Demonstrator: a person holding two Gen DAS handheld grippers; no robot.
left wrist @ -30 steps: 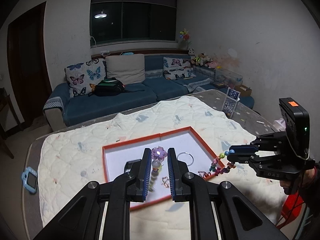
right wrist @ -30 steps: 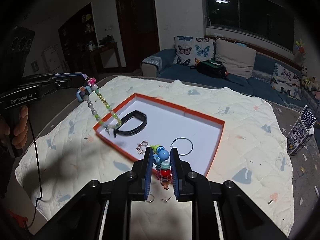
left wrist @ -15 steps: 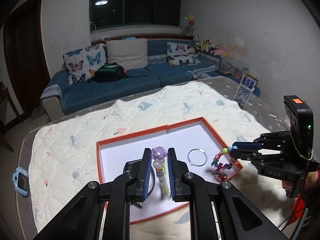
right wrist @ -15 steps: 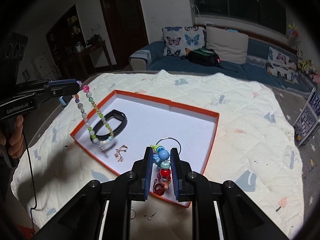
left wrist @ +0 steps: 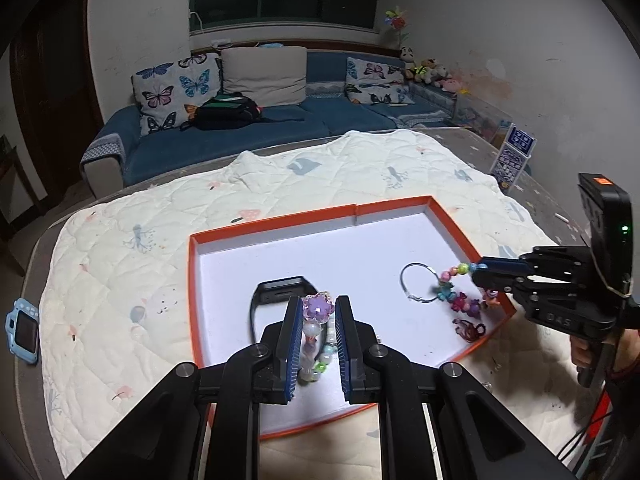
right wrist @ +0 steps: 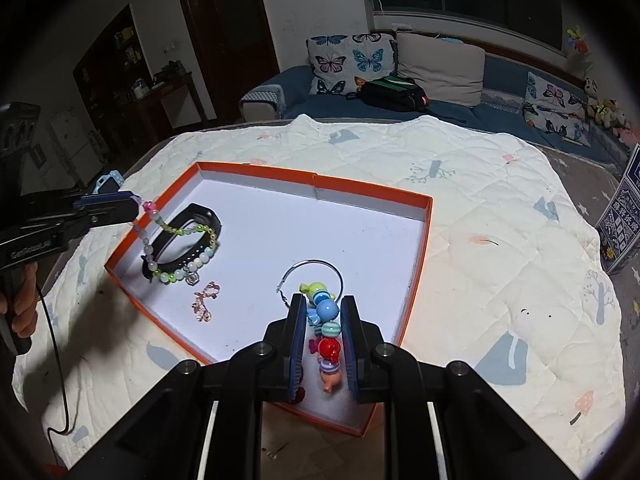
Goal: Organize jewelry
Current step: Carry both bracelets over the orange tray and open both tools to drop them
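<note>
Both strands are going into the orange tray [right wrist: 416, 264]: left gripper [left wrist: 316, 336] clamped on the pastel bracelet [right wrist: 188, 268], right gripper [right wrist: 322, 344] on the colourful bead chain [left wrist: 460, 300]; next, release.

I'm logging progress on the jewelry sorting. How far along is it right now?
Already in the orange tray: black band, silver hoop, small rose-gold chain. In hand: the left gripper lowers a pale beaded bracelet across the band; the right gripper holds a colourful bead string over the tray. Left: release both.
</note>
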